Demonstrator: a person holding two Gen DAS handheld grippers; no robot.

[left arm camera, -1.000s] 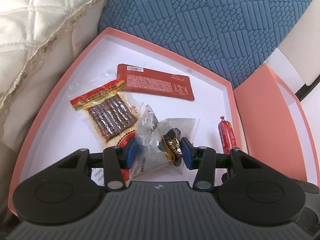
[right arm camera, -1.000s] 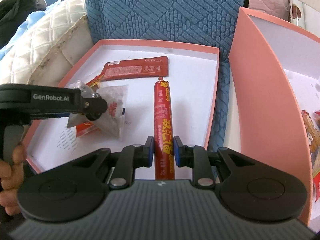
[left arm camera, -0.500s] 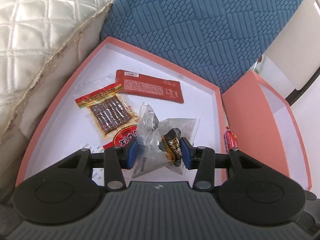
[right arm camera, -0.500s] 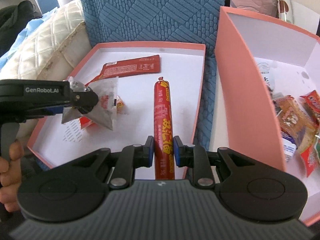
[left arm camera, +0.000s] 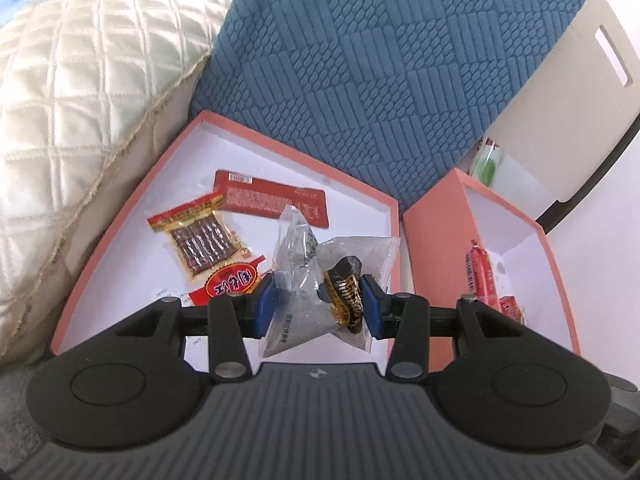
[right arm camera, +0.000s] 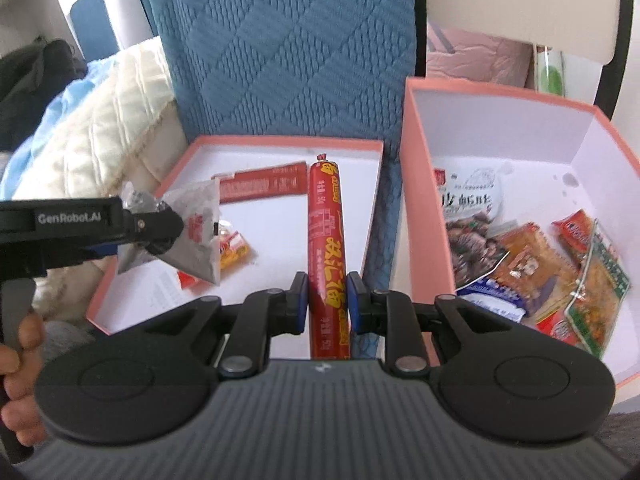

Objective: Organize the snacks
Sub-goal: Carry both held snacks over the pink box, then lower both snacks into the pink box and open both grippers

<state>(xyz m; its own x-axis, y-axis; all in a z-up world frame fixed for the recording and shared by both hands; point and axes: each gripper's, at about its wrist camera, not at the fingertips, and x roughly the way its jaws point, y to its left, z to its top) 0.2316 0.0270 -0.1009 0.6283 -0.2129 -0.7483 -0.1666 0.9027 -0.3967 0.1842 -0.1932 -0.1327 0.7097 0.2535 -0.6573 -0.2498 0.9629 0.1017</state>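
Our left jaws (left arm camera: 318, 306) are clamping a clear packet (left arm camera: 320, 280), and our right jaws (right arm camera: 328, 300) are gripping a red sausage (right arm camera: 326, 248) near its lower end, both above the shallow tray (right arm camera: 280, 142). The packet is looking light, crinkly and slippery; the sausage firm, smooth. At three o'clock the deep box (right arm camera: 416, 168) is waiting.

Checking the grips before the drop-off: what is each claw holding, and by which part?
The left claw grips a clear snack bag across its lower middle. The right claw clamps the red sausage stick near its lower end.
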